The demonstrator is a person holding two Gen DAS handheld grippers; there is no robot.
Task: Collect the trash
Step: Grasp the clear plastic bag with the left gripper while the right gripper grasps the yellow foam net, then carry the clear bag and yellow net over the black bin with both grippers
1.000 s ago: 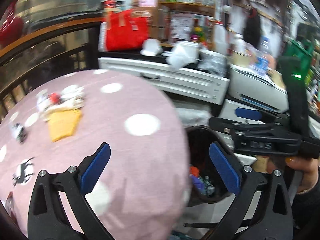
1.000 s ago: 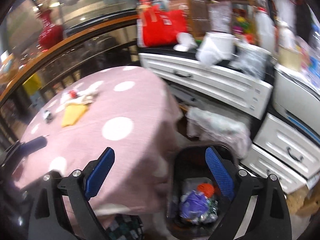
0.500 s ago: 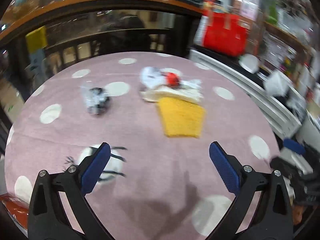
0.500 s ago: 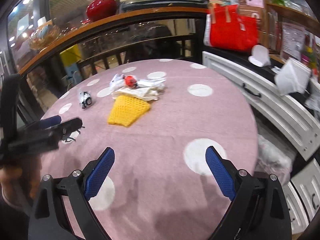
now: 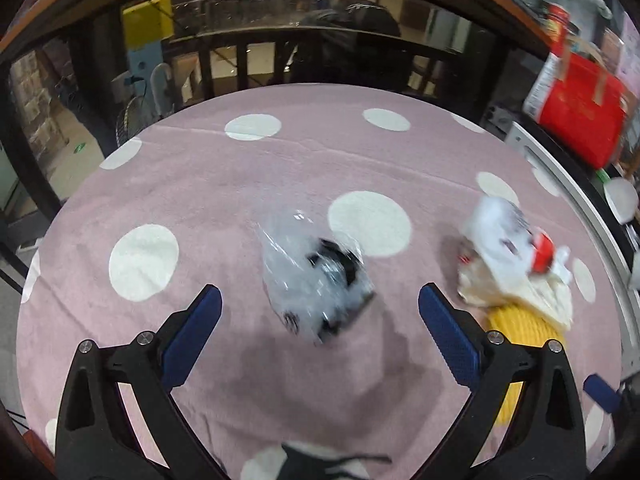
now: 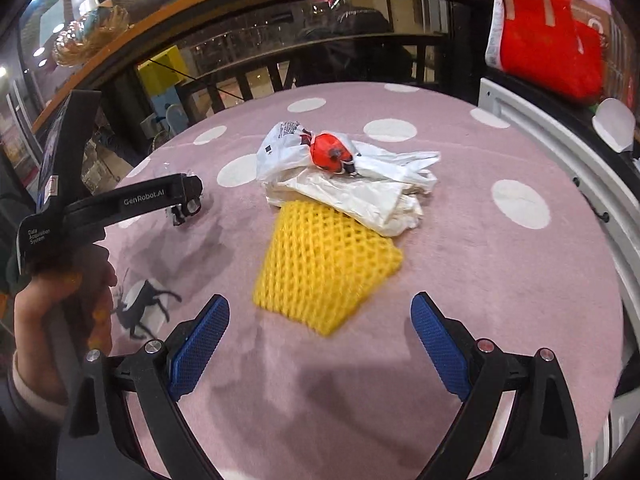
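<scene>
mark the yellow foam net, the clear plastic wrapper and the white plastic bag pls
yellow foam net point(image 6: 326, 266), right wrist view, middle of the mesh.
clear plastic wrapper point(image 5: 316, 276), left wrist view, crumpled middle by the dark print.
white plastic bag point(image 6: 372, 196), right wrist view, folded lower layer.

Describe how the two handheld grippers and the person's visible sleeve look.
Both the left gripper and the right gripper have black plastic frames, silver screws and blue ribbed pads on the jaws. The left one's side reads "GenRobot.AI" and "Data Acquisition System" in white. A pale cuff under a dark sleeve shows.

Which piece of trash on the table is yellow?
The yellow foam net, with its open mesh. The plastic bags behind it are white; the wrapper is clear.
</scene>
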